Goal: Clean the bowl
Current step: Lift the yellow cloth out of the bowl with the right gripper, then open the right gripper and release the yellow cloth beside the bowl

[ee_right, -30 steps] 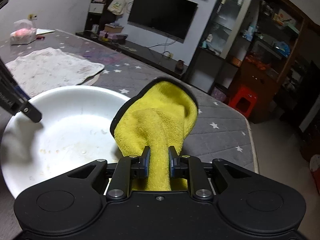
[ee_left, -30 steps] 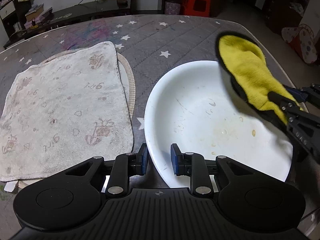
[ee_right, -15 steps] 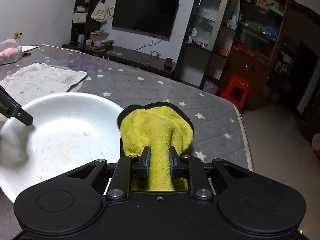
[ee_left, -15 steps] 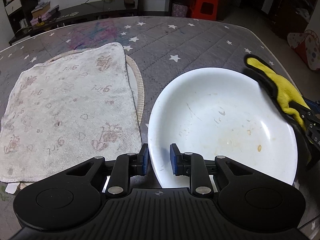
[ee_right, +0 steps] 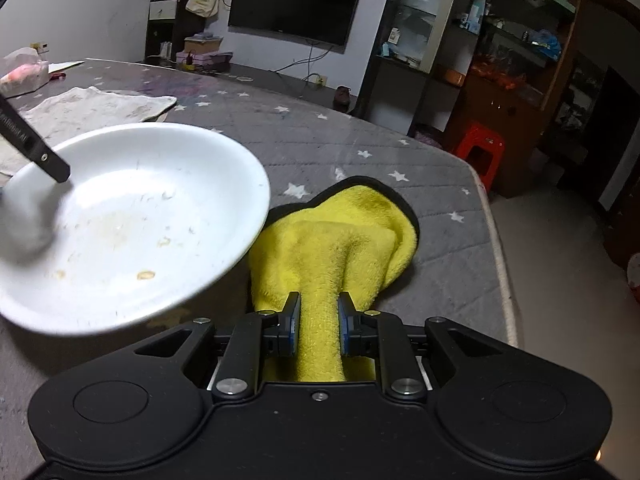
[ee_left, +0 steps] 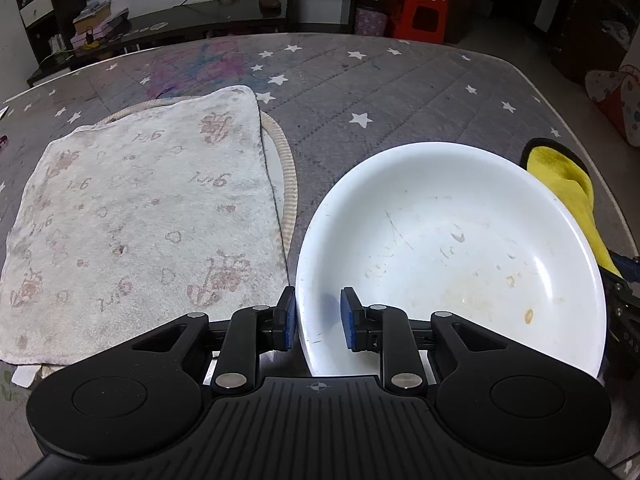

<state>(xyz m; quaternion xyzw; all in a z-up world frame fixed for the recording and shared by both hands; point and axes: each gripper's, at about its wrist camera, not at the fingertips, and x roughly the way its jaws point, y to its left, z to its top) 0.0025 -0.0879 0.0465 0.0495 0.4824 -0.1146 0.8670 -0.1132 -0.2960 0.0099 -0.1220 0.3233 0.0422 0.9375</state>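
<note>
A white bowl (ee_left: 448, 248) is held tilted above the star-print table (ee_left: 400, 80), near its right edge, its rim pinched between the pads of the left gripper (ee_left: 318, 316), which is closed on it. The right gripper (ee_right: 318, 330) is clamped on a yellow cloth (ee_right: 340, 248), which hangs just outside and below the bowl's right rim, over the table and not touching the soiled inside. Dried smears and a few crumbs (ee_left: 529, 315) mark the bowl's floor. A stained towel (ee_left: 136, 216) lies spread toward the table's left side, over a round mat (ee_left: 286, 168). The risk from here looks plain: the bowl hangs from a narrow grip on a smooth rim, so a firm push with the cloth could twist it out of the pads or drop it on the table; wiping toward the right edge could also sweep crumbs to the floor
</note>
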